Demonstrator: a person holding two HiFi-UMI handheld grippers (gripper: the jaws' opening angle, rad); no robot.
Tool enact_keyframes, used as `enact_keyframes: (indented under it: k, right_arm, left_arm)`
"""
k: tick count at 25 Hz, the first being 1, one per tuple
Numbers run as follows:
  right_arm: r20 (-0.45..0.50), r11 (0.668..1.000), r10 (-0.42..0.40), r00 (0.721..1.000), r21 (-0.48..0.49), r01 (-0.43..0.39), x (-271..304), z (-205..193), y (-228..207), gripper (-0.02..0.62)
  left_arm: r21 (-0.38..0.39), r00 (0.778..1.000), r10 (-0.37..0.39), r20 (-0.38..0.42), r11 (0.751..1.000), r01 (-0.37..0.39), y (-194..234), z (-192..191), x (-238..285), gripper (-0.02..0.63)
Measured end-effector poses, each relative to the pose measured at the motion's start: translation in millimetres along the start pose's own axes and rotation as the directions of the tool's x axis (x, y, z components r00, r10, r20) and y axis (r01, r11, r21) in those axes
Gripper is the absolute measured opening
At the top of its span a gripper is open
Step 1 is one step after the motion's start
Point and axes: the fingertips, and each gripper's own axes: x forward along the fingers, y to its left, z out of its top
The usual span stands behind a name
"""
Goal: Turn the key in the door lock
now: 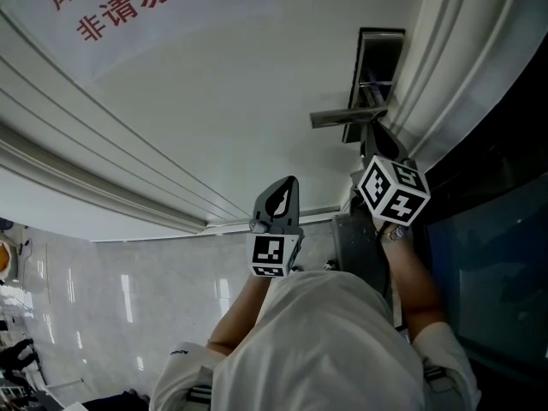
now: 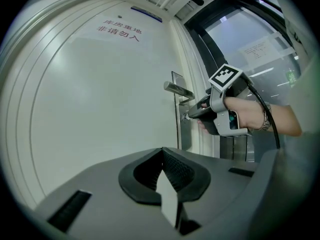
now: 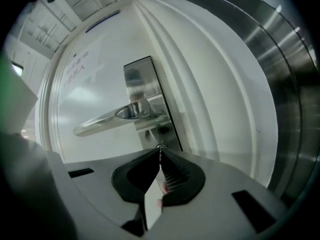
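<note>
Watching from beside the door, I see the right gripper held about level at the lock plate, just under the handle. Its jaws are pinched together at the very tips on what looks like the small head of the key, which sits in the keyhole below the lever. The left gripper hangs well back from the door, jaws together with nothing between them, taking no part.

The worry, to my eye, is how little of the key is caught. With only the tips on it, a firm twist could let the pads slide round the metal while the key stays put. If the wrist rolls off the line of the keyhole, the key may bind or bend instead of turning. Any backward pull during the roll could draw it out of the lock and drop it. The handle is close above, so a wide roll might bump the gripper's body against it. Nothing steadies the door either, so it could shift under the push.
</note>
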Motion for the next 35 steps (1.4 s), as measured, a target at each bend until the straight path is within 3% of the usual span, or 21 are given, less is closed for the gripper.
enact_keyframes:
  k: [4,9,16,18,24,27,29,32,35]
  right_arm:
    - [0.009,0.97,0.033,0.999,0.24,-0.034,0,-1,-5,0.011]
    - [0.02,0.849,0.083,0.996,0.522,-0.081,0,-3,-9,0.011]
    - [0.048,0.696,0.111,0.993,0.709,-0.112,0,-5,-12,0.012]
    - [0.052,0.669,0.125,0.991,0.733,-0.123,1,-5,-12,0.012]
    - [0.01,0.742,0.193,0.981,0.653,-0.153,0,-7,-5,0.012]
    - [-0.045,0.798,0.253,0.966,0.575,-0.182,0,-16,7,0.078]
    - [-0.08,0.855,0.252,0.964,0.486,-0.183,-3,-23,10,0.104]
    - [-0.094,0.946,0.199,0.975,0.278,-0.166,-8,-23,5,0.11]
    - [-0.098,0.984,0.173,0.98,0.066,-0.168,-11,-19,6,0.11]
  left_arm:
    - [0.002,1.0,0.006,-0.002,1.0,-0.006,1,-1,-1,0.009]
    - [0.001,1.0,0.012,-0.004,1.0,-0.012,2,-2,-1,0.009]
    - [0.001,1.0,0.018,-0.003,1.0,-0.018,3,-2,-2,0.009]
    - [0.002,1.0,0.019,-0.003,1.0,-0.019,3,-2,-2,0.008]
    - [0.0,1.0,0.011,-0.005,1.0,-0.011,1,-3,-1,0.008]
    - [-0.001,1.0,0.006,-0.007,1.0,-0.006,0,-3,1,0.008]
    - [-0.003,1.0,0.002,-0.006,1.0,-0.002,-2,-3,2,0.008]
    - [-0.004,1.0,-0.002,-0.008,1.0,0.002,-3,-4,3,0.009]
    - [-0.007,1.0,0.0,-0.009,1.0,0.0,-1,-5,3,0.009]
